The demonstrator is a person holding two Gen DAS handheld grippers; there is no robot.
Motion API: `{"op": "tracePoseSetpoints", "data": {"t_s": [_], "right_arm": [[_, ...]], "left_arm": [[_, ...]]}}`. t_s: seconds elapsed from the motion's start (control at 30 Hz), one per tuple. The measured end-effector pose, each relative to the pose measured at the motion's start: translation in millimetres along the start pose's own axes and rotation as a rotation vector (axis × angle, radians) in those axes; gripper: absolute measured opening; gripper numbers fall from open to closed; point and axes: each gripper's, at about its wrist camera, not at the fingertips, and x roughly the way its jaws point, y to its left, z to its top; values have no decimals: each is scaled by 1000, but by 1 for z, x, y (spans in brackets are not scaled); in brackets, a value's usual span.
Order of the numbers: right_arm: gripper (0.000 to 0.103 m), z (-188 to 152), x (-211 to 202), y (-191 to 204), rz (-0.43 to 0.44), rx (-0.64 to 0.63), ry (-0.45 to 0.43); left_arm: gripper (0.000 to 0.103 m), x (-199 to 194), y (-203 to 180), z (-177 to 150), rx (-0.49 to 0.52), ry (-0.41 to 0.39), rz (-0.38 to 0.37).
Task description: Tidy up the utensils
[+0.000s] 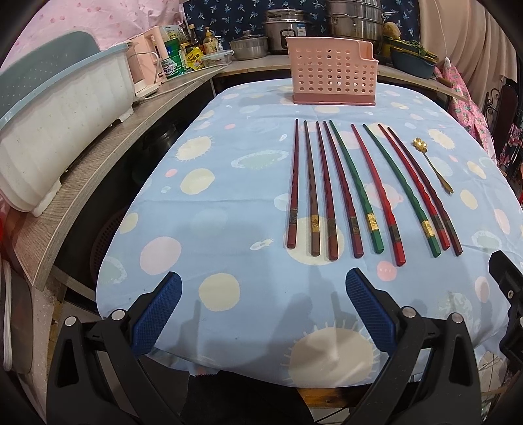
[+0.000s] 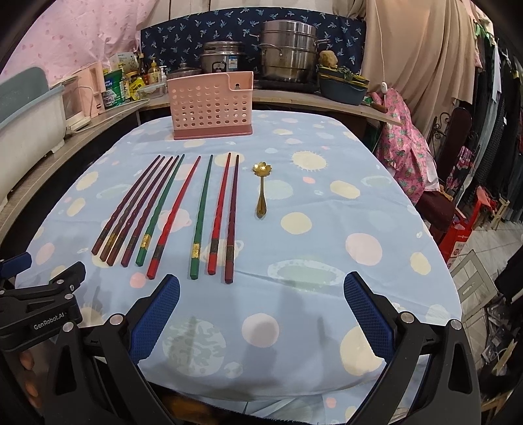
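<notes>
Task looks not begun yet: both the left gripper (image 1: 263,287) & right gripper (image 2: 261,289) are wide open, holding nothing. Nine chopsticks (image 2: 163,212) & gold spoon (image 2: 261,189) lie in front of pink holder (image 2: 210,104). Next move probably needs pinching one chopstick's thick end.

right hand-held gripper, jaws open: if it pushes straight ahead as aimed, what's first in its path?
Probably bare tablecloth first: the right hand-held gripper aims between the darkest chopstick and gold spoon. Beyond, the pink basket's right edge. Depth unclear.

Back wall: navy leaf-print cloth (image 2: 202,31)
Left wall: pink dotted fabric (image 2: 81,29)
Side shelf: grey wood-grain counter (image 1: 98,157)
Right: beige curtain (image 2: 418,49)
Floor: pale tiles (image 2: 490,242)
</notes>
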Motion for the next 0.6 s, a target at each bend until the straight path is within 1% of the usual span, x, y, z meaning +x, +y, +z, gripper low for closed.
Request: {"op": "tracePoseSetpoints", "data": {"t_s": [0.2,0.23,0.6], "right_arm": [[96,-1,3,-3,0,11,9],[96,-1,3,-3,-1,12,9],[96,1,7,-4,4,12,21]], "left_arm": [[96,2,-1,3,8,2,-1],[96,1,-4,-2,8,1,1],[96,5,-5,-2,6,9,3]]}}
